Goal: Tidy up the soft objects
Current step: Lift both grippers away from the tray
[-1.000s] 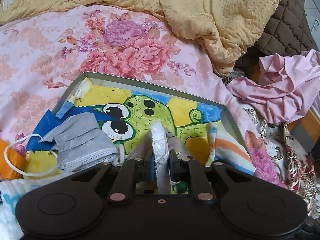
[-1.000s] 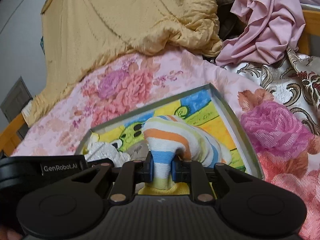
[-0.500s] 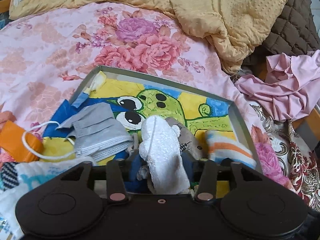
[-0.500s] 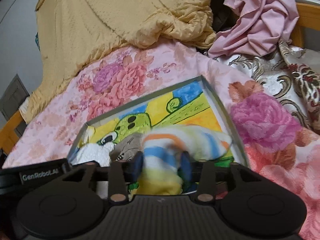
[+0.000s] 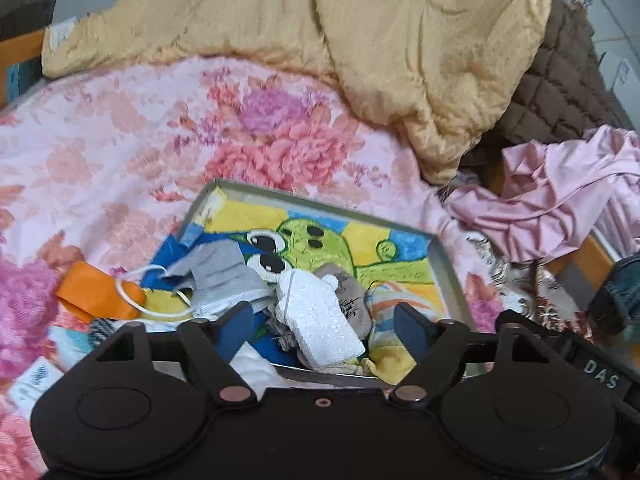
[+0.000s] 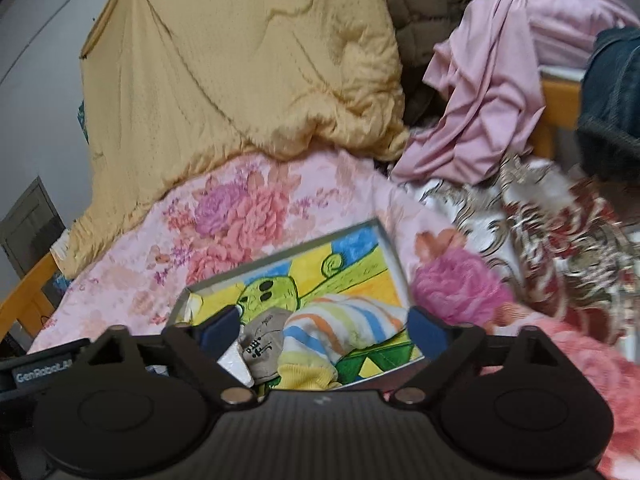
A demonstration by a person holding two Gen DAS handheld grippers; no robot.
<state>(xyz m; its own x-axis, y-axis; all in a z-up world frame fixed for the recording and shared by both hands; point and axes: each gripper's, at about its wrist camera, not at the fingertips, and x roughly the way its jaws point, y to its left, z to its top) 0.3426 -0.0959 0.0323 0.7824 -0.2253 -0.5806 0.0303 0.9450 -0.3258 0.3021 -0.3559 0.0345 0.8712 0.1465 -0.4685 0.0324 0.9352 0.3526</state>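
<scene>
Just tray rim (image 5: 450, 268), bare bedspread (image 5: 120, 152) beyond

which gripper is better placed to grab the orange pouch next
Left, probably. The orange pouch lies outside the tray, just beyond the left gripper, whose jaws are opening with nothing pressed between them. The right wrist view does not show the pouch at all.

A home bedroom: bed with floral bedspread (image 5: 132, 152), yellow quilt (image 5: 360, 40), strewn clothes (image 6: 480, 100).
</scene>
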